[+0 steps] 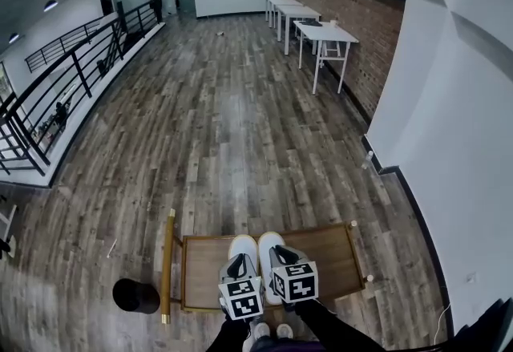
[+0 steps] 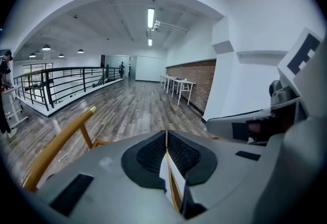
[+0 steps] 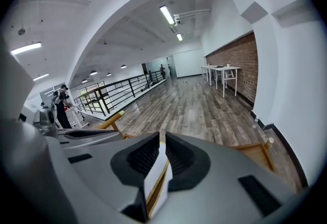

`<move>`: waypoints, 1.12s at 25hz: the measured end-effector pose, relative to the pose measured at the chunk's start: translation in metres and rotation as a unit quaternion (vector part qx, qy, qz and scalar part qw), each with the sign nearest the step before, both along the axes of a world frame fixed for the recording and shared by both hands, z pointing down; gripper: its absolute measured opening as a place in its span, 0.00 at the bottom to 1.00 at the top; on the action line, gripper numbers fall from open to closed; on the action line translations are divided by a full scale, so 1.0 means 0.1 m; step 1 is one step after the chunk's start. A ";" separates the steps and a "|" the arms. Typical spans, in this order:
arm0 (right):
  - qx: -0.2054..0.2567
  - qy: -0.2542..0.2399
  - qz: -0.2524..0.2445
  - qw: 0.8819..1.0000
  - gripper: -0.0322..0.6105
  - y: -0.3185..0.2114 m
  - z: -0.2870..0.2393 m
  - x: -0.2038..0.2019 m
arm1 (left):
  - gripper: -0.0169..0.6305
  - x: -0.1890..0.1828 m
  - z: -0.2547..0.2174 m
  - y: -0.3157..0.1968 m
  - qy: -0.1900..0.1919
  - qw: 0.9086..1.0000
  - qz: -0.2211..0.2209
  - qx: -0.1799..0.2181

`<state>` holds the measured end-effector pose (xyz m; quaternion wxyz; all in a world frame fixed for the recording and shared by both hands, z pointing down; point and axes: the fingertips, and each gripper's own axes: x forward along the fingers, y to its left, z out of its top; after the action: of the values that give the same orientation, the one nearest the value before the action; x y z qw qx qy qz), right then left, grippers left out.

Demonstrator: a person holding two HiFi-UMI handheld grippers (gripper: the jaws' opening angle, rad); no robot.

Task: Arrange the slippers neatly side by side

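Two white slippers lie side by side on a low wooden cart (image 1: 200, 270), toes pointing away from me. My left gripper (image 1: 240, 266) sits over the heel of the left slipper (image 1: 243, 246), and my right gripper (image 1: 284, 258) sits over the heel of the right slipper (image 1: 268, 242). In the left gripper view the left gripper (image 2: 166, 150) is shut on a thin white, tan-edged slipper rim (image 2: 165, 171). The right gripper view shows the right gripper (image 3: 160, 147) shut the same way on its slipper rim (image 3: 155, 179). Most of each slipper is hidden by the gripper bodies.
The cart has a yellow handle bar (image 1: 167, 262) on its left and corner posts (image 1: 353, 224) on its right. A black round object (image 1: 135, 295) stands on the wood floor by the handle. White tables (image 1: 325, 34) line the brick wall; a black railing (image 1: 72, 70) runs along the left.
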<state>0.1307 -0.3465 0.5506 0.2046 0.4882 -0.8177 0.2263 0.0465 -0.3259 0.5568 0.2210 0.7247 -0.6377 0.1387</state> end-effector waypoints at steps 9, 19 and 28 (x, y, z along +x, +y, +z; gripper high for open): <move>0.038 0.010 0.009 0.999 0.10 0.22 -0.17 0.06 | 0.03 0.09 -0.20 0.05 0.010 0.999 0.014 0.033; 0.048 0.008 0.017 0.999 0.06 0.31 -0.10 0.15 | 0.03 0.00 -0.05 0.20 0.000 1.000 -0.004 0.026; 0.045 0.010 0.011 0.999 0.05 0.31 -0.07 0.10 | 0.03 -0.03 -0.04 0.21 -0.005 1.000 -0.001 0.024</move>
<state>0.1404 -0.3150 0.5435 0.1883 0.5081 -0.8195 0.1867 0.0435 -0.3049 0.5532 0.2004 0.7285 -0.6428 0.1262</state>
